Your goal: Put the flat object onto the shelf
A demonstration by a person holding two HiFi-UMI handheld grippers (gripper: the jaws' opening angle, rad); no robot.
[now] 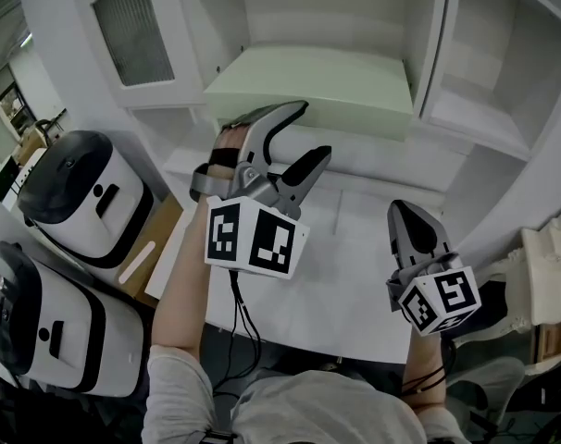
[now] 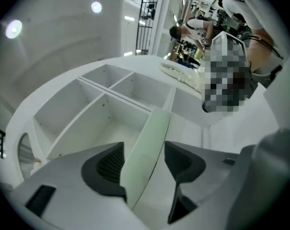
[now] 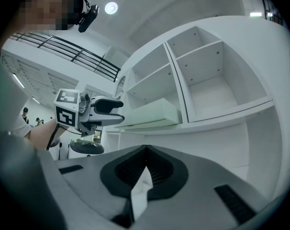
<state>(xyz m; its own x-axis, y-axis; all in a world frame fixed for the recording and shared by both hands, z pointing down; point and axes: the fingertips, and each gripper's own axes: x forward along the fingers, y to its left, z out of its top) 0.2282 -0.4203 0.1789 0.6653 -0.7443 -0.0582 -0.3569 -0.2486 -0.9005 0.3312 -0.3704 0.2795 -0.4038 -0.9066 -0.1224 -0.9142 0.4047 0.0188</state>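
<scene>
Pale green and matt, the flat object is a slim rectangular slab with crisp edges. It lies flat on a shelf of the white cabinet, straight ahead of the left hand-held gripper.

That gripper is held out level on a bare forearm stretched forward over the desk, and it is rolled so that one jaw sits above the other. Its jaws are spread. The near corner of the slab stands between them, lying against one ribbed black pad, while a strip of white shows between the slab and the other pad, so the slab is not pinched. The grey jaw shells are smooth and curved, and behind them sits the gripper's cube of black-and-white square markers.

The right hand-held gripper hangs back, nearer the person and to the right of the left one, well apart from the slab. It points almost level toward the cabinet. Its dark ribbed pads are pressed together with nothing between them.

Beyond both grippers the cabinet is made of plain white panels that form square open compartments. Left of the left gripper stand two rounded white machines with glossy black tops.
</scene>
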